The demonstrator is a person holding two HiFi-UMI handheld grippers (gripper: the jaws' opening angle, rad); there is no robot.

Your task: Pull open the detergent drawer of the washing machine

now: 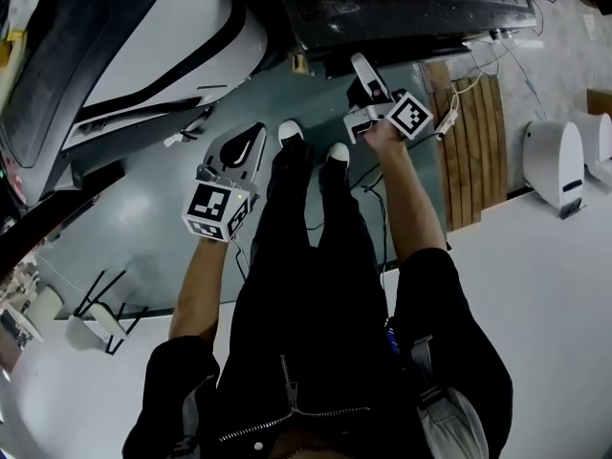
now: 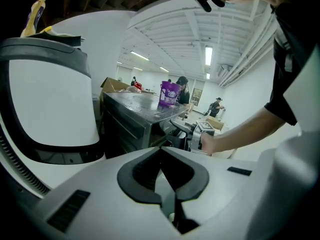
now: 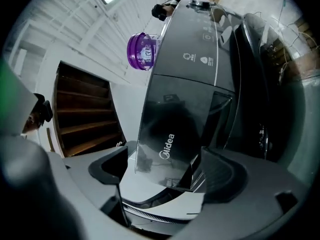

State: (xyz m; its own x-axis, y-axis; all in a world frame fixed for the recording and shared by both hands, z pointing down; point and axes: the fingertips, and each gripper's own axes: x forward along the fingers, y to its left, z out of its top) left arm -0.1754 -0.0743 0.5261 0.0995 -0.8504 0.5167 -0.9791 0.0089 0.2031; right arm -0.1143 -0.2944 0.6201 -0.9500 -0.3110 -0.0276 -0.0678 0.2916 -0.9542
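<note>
At washing machine (image 3: 200,44) front, glossy Midea detergent drawer (image 3: 170,134) is sitting just ahead of right hand-held gripper (image 3: 165,173), jaws gaping wide, empty. Left hand-held gripper (image 2: 162,176) is hanging closed, empty. Panel likely slick, slide stiff; gripping its edge lip seems best.

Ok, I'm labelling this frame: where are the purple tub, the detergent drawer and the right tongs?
purple tub (image 3: 141,50), right gripper view, its side wall.
detergent drawer (image 3: 170,119), right gripper view, glossy front near the logo.
right tongs (image 3: 165,169), right gripper view, midway between the tips.
</note>
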